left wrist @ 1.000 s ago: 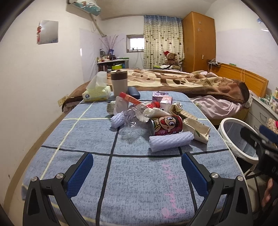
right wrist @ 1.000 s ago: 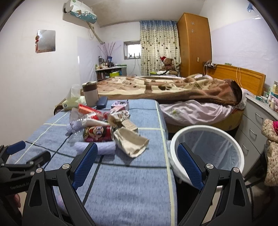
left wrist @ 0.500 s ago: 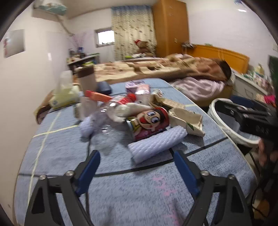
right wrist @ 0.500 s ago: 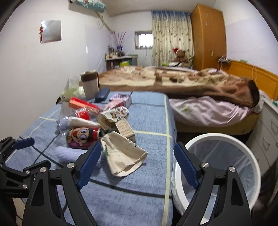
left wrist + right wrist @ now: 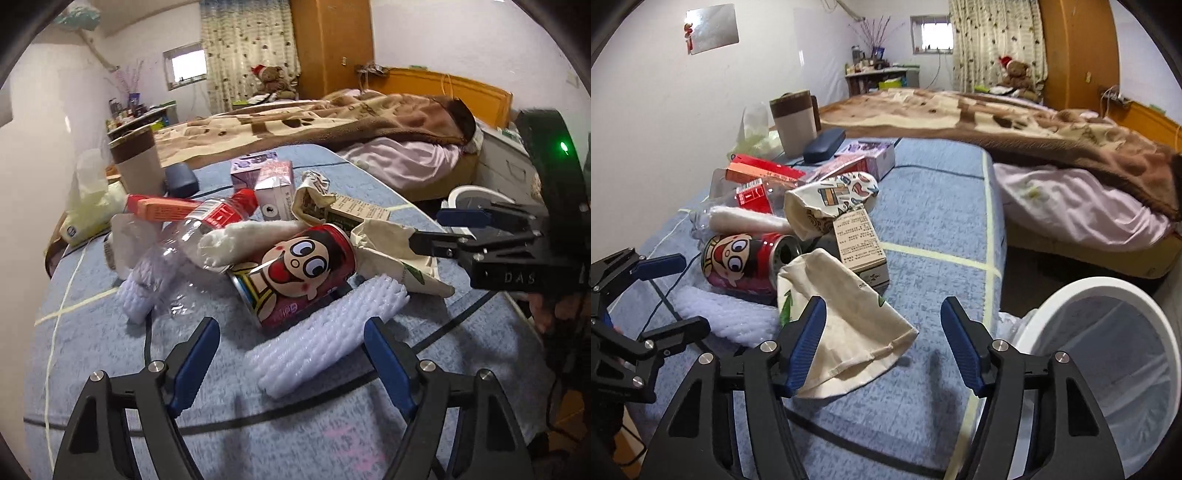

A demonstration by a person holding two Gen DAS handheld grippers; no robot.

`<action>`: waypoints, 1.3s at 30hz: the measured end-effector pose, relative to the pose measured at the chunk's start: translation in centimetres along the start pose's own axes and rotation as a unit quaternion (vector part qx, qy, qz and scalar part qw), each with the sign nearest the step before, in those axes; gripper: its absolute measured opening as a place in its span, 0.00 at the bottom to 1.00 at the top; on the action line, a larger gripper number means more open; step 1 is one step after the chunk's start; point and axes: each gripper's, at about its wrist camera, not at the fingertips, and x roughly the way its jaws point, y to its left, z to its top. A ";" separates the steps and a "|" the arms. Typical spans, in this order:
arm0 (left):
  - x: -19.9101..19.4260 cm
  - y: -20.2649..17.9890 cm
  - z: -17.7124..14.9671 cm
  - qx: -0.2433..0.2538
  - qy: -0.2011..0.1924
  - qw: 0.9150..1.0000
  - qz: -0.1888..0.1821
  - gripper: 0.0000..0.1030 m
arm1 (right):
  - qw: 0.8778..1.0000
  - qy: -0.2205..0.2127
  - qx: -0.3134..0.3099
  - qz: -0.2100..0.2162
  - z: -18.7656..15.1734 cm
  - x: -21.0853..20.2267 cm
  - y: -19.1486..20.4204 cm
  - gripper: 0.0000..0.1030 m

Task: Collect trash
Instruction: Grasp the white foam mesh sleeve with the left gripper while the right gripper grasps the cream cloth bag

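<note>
A heap of trash lies on the blue table cloth (image 5: pixel 110 350): a red cartoon can (image 5: pixel 295 273) on its side, a white foam sleeve (image 5: pixel 325 332), a clear plastic bottle (image 5: pixel 177 243), cartons and a cream cloth bag (image 5: pixel 846 306). My left gripper (image 5: pixel 291 343) is open and low over the table. The foam sleeve lies just beyond and between its fingers, untouched. The jaws of my right gripper (image 5: pixel 882 325) are closing over the cream bag's near end; its left finger overlaps the bag and nothing is pinched. The can (image 5: pixel 742 262) lies left of the bag.
A white bin (image 5: pixel 1108 350) with a clear liner stands on the floor by the table's right edge. At the table's far end are a tumbler (image 5: pixel 796 122), a tissue pack (image 5: pixel 88 206) and a dark case (image 5: pixel 823 144). A bed (image 5: pixel 1034 140) lies beyond.
Both grippers have moved forward and down toward the trash heap, and their jaws have narrowed. The left one rolled, tilting its view. Nothing has been picked up.
</note>
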 end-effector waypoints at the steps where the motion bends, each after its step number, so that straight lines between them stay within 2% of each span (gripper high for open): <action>1: 0.4 0.0 0.1 0.003 0.005 1.000 -0.002 0.78 | 1.000 0.004 0.003 0.005 0.1 0.2 -0.2 0.62; 4: 1.3 0.1 0.2 0.003 0.026 0.999 -0.024 0.78 | 1.000 0.016 0.004 0.020 0.1 0.6 -0.2 0.50; 9: 2.3 0.1 0.1 0.008 0.039 0.999 -0.029 0.78 | 0.998 0.031 0.010 0.049 0.0 1.0 -0.2 0.46; 12: 2.6 0.0 0.0 0.003 0.045 0.998 -0.038 0.78 | 0.998 0.037 0.015 0.056 -0.2 1.1 -0.3 0.39; 14: 2.7 -0.2 -0.1 0.001 0.048 0.998 -0.047 0.78 | 0.997 0.038 0.020 0.059 -0.3 1.0 -0.4 0.30; 15: 2.8 -0.2 -0.2 0.000 0.051 0.997 -0.055 0.77 | 0.997 0.039 0.025 0.061 -0.4 1.0 -0.5 0.24; 16: 3.0 -0.3 -0.3 -0.005 0.056 0.996 -0.067 0.70 | 0.997 0.039 0.030 0.064 -0.5 1.0 -0.6 0.22; 17: 3.1 -0.2 -0.4 -0.009 0.061 0.995 -0.073 0.68 | 0.996 0.039 0.036 0.070 -0.7 0.9 -0.7 0.21; 19: 3.1 -0.3 -0.5 -0.011 0.060 0.996 -0.064 0.61 | 0.995 0.039 0.042 0.077 -0.9 0.8 -0.7 0.16; 22: 2.8 -0.3 -0.5 -0.017 0.058 0.996 -0.071 0.47 | 0.995 0.033 0.045 0.082 -1.0 0.5 -0.7 0.09; 28: 2.1 0.3 -1.1 -0.052 0.053 0.993 -0.089 0.38 | 0.996 0.013 0.054 0.074 -1.3 -0.2 -0.6 0.06; 39: -0.5 0.8 -1.9 -0.096 0.020 0.991 -0.087 0.30 | 0.996 -0.010 0.060 0.060 -1.8 -2.5 -1.0 0.05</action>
